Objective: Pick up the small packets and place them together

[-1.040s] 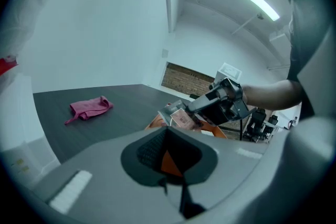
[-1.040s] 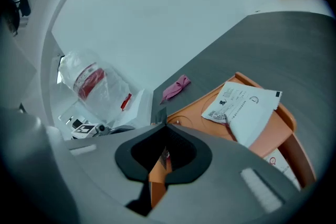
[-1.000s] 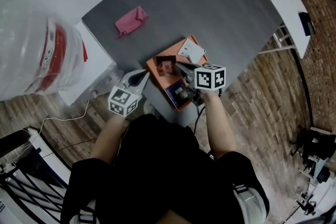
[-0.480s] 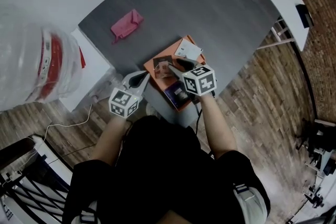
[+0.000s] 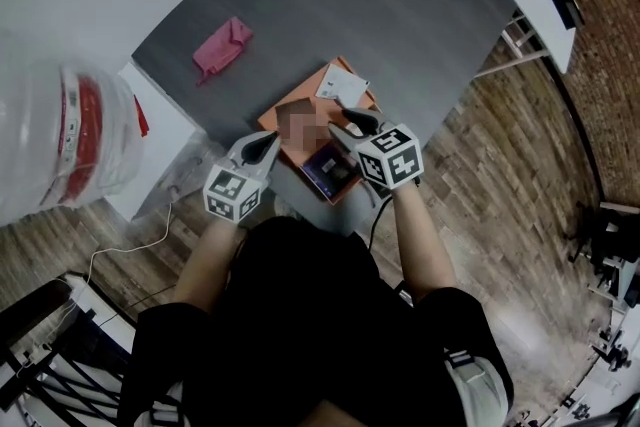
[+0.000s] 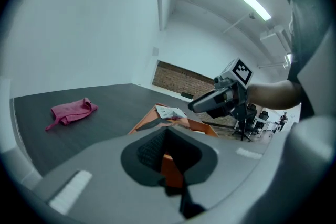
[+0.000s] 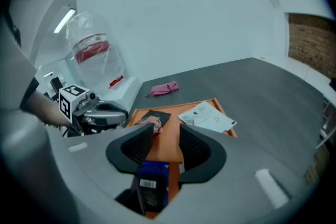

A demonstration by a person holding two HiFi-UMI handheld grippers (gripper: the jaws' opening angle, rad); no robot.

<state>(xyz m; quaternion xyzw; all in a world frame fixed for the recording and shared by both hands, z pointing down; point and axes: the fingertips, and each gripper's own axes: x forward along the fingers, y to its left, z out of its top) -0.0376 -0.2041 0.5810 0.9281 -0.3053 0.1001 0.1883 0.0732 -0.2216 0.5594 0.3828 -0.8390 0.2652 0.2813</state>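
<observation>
**Desk:** What lies on the grey table (image 5: pixel 420 5), as the head view shows it?

**Photographer:** An orange tray (image 5: pixel 293 153) at the table's near edge carries three small packets. Read the tray as a clock face. A white packet (image 5: pixel 337 87) lies at 1 o'clock and a dark packet (image 7: pixel 155 114) at 10 o'clock, with bare orange between them. A blue packet (image 5: pixel 330 173) lies at 6 o'clock. A pink cloth (image 5: pixel 222 47) sits well off the tray, out toward 10 o'clock.

**Desk:** And the two grippers?

**Photographer:** The right gripper (image 7: pixel 167 134) reaches in from 4 o'clock, tilted down over the tray. Its jaws have just swung apart and eased back a touch. They stand released, with only bare tray between the pads and the blue packet on the tray below them. The left gripper (image 6: pixel 169 157) comes in at 8 o'clock, clenched on the tray's rim, an orange strip pinched between its pads. A clear plastic bag (image 5: pixel 70 130) with red inside stands far out at 9 o'clock.
</observation>
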